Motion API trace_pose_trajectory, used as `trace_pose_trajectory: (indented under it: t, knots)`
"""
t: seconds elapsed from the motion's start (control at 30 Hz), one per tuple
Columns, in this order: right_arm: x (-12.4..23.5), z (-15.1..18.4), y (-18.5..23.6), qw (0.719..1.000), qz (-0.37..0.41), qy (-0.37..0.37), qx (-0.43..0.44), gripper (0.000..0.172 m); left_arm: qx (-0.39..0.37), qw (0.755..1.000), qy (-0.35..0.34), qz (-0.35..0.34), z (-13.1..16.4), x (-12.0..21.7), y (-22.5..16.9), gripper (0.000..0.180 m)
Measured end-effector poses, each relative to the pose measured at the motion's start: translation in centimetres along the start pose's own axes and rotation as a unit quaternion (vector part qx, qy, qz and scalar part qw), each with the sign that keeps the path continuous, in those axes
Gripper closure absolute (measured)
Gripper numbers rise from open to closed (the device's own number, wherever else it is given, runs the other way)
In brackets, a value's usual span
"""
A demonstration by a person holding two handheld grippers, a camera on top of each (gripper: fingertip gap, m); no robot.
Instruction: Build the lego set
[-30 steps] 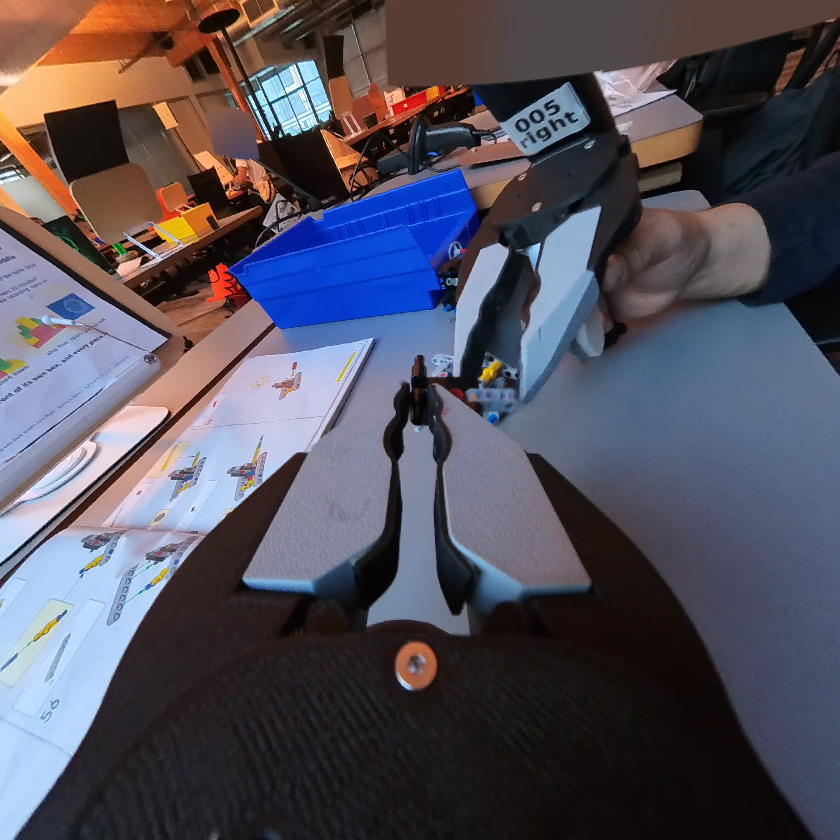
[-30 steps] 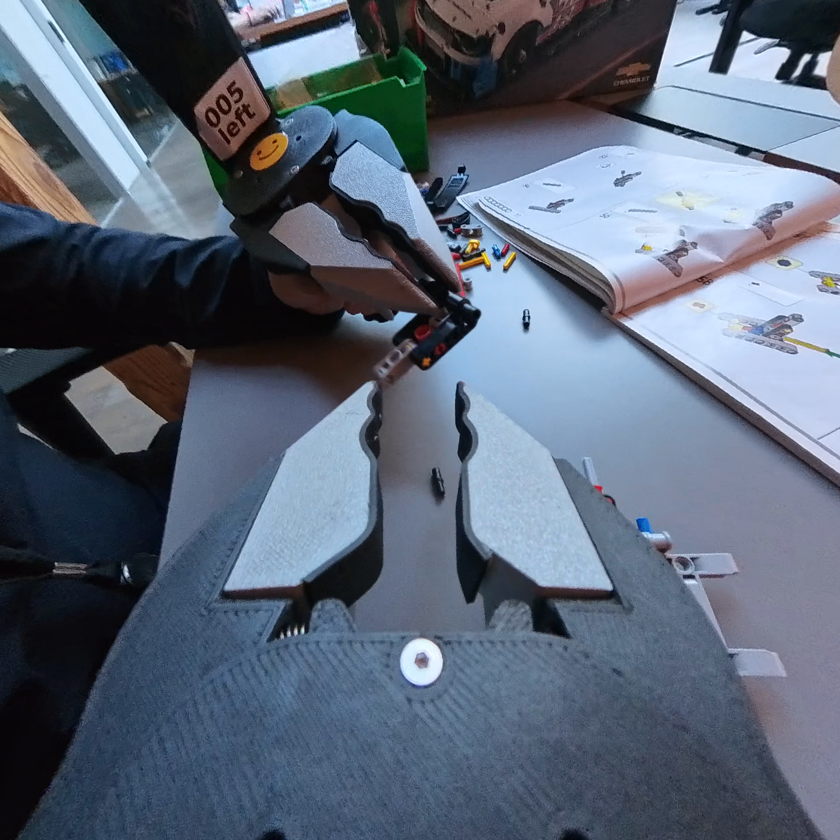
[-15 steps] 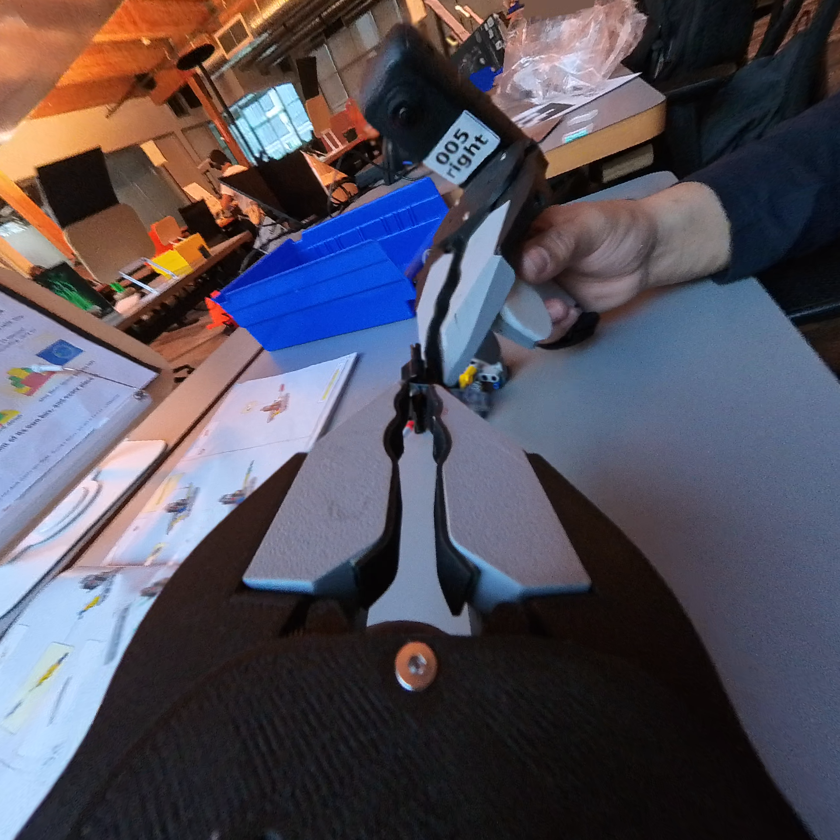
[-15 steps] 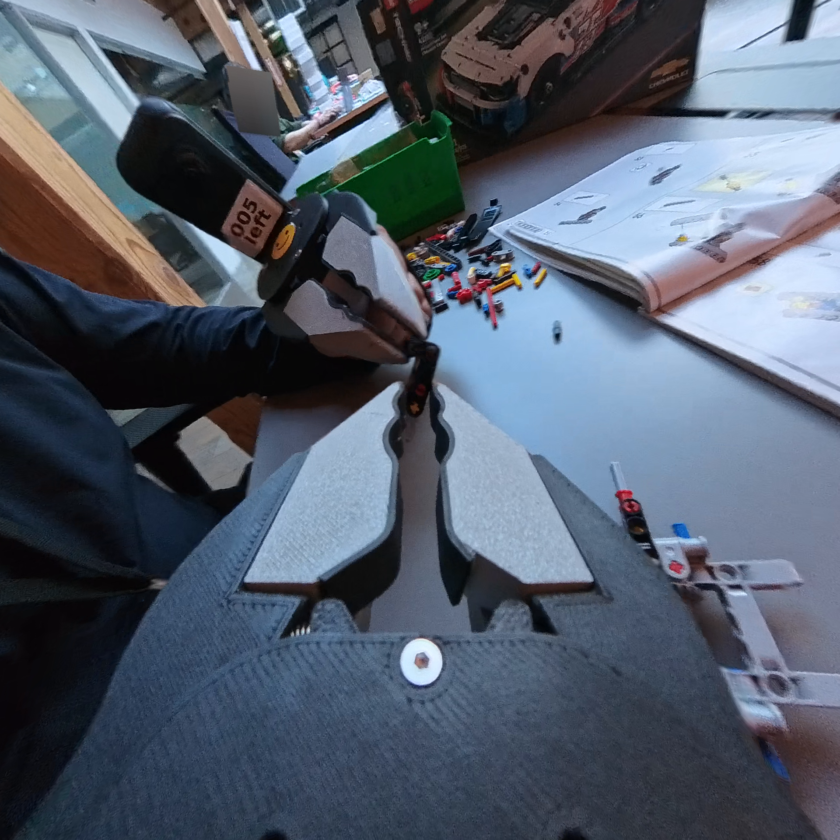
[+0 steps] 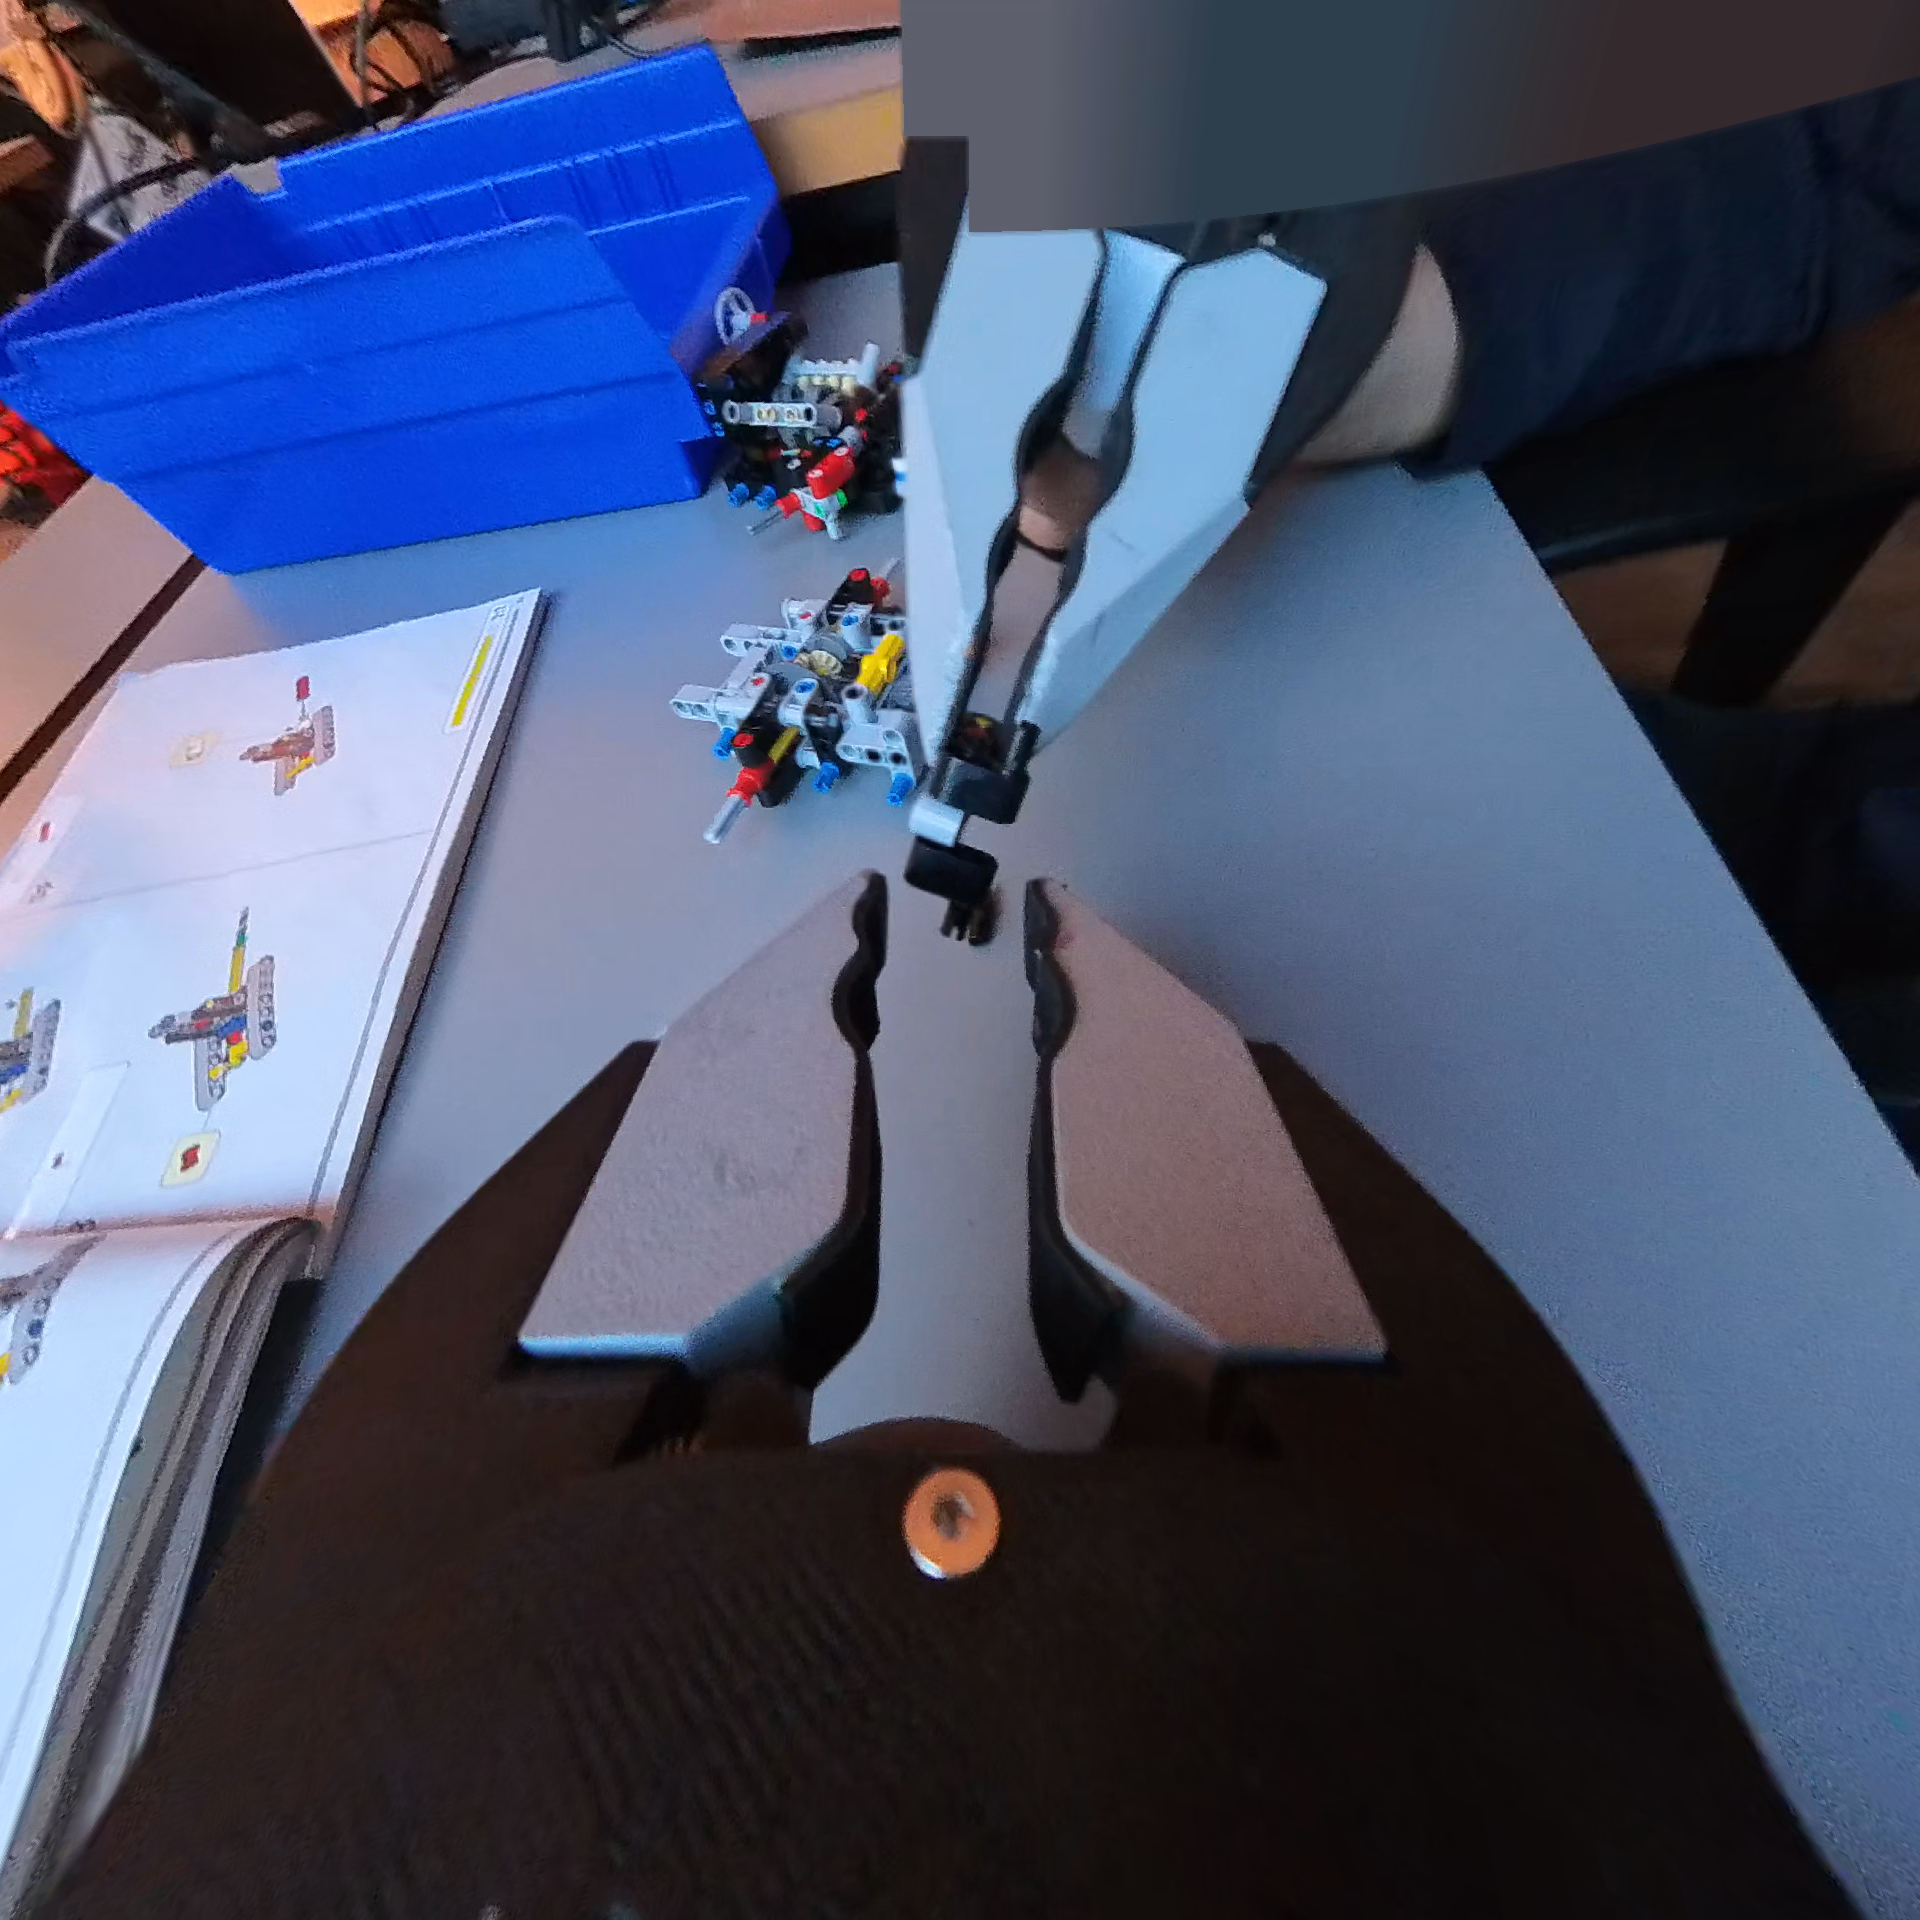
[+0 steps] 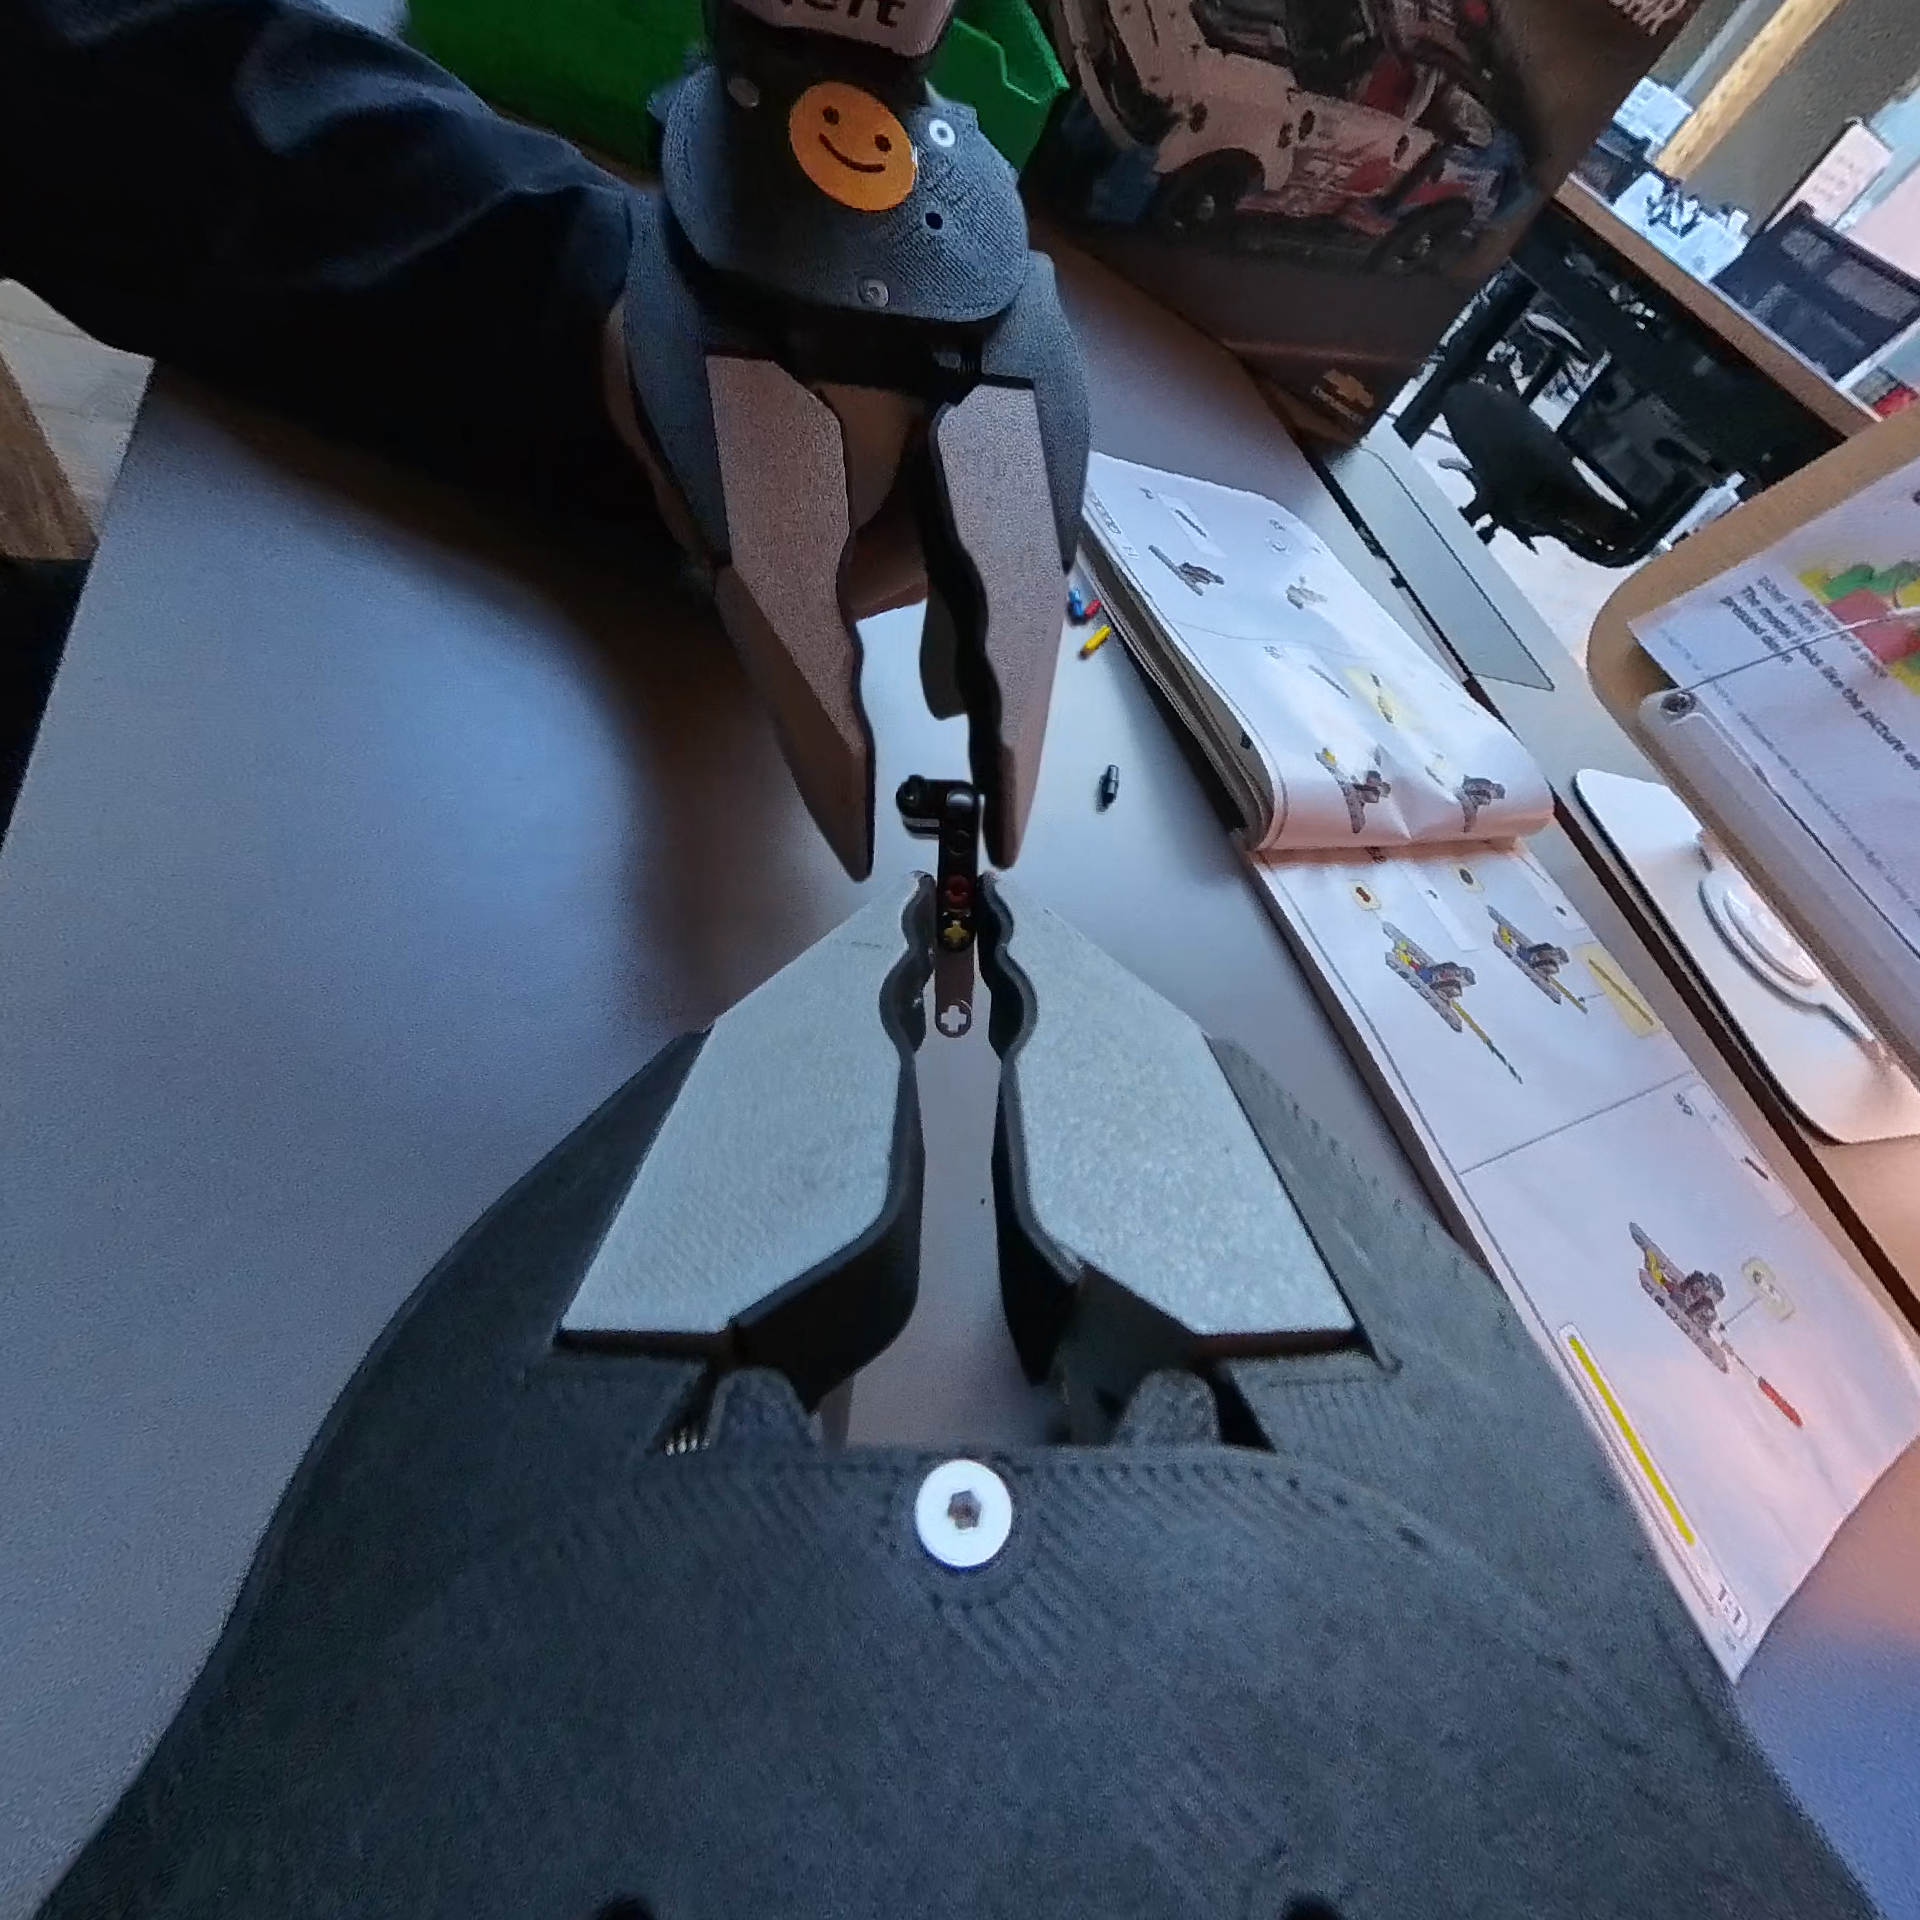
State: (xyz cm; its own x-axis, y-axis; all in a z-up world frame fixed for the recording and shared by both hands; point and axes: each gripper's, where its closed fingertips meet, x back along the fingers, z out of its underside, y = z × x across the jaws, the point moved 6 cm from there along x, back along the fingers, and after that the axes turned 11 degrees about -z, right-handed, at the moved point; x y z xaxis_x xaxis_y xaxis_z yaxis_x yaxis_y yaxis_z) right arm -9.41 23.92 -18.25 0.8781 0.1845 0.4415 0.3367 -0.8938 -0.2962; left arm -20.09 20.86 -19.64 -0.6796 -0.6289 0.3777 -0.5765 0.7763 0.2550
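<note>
workshop | blue parts bin (image 5: 395, 343) | instruction booklet (image 6: 1558, 1039) | desks behind

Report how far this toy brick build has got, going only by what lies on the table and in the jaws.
Done: two built clusters of parts stand on the table, one beside the booklet, another by the blue bin.
In hand: the right gripper has its jaws shut on a thin black beam; the left gripper is open around its far end.
Left: loose pins lie unused.

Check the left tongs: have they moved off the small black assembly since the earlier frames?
Yes. The left tongs have opened and drawn back toward the camera along the grey table; the small black assembly now stays pinched in the right tongs.
</note>
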Motion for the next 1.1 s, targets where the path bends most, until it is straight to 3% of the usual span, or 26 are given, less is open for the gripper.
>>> trace_pose_trajectory:
  t: [0.57, 0.67, 0.93, 1.0, 1.1]
  knots:
    - [-0.7, 0.4, 0.9, 0.998, -0.057, -0.003, -0.007, 0.167, -0.053, 0.999, -0.012, 0.005, -0.1, 0.5, -1.1, 0.167]
    - [-0.9, 1.3, 0.6, 0.997, -0.066, 0.023, -0.04, 0.151, -0.061, 0.998, 0.011, -0.015, 0.9, 0.8, -0.7, 0.167]
    - [-1.3, 4.8, 0.3, 0.986, -0.063, 0.144, -0.063, 0.157, -0.083, 0.993, 0.051, -0.06, 2.1, 0.8, 0.3, 0.167]
    - [-1.3, 4.6, 0.3, 0.987, -0.061, 0.137, -0.064, 0.156, -0.097, 0.991, 0.057, -0.065, 2.3, 0.7, 0.2, 0.167]
    - [-1.1, 2.5, 0.1, 0.994, -0.052, 0.066, -0.068, 0.154, -0.106, 0.988, 0.069, -0.086, 2.3, 0.2, 0.2, 0.167]
